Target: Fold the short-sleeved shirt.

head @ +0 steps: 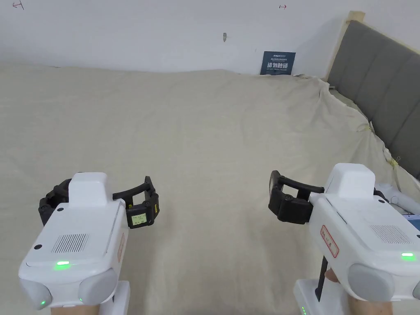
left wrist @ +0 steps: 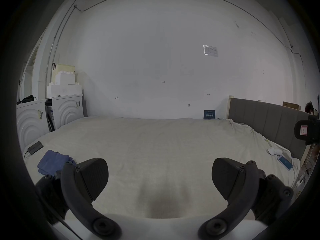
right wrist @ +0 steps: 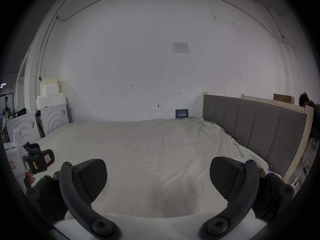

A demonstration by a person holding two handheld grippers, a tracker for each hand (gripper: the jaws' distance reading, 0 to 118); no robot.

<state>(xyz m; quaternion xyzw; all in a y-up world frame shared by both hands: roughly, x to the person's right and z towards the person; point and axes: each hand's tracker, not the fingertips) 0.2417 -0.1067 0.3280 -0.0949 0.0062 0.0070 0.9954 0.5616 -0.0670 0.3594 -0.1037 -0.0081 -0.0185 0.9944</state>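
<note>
Your two grippers hover over a bed, both with jaws spread and empty.

Nearest you, the left gripper sits low on your left and the right gripper low on your right, well apart, each held above the beige sheet. In each gripper view the two jaws stand wide with only sheet between them. In the left gripper view, a crumpled blue shirt lies on the bed just beside that gripper's left jaw, untouched. Past it, a flat black device rests near the bed edge. Farther right, a phone lies by the grey headboard. A white wall stands behind, with a small dark sign at its foot.
</note>
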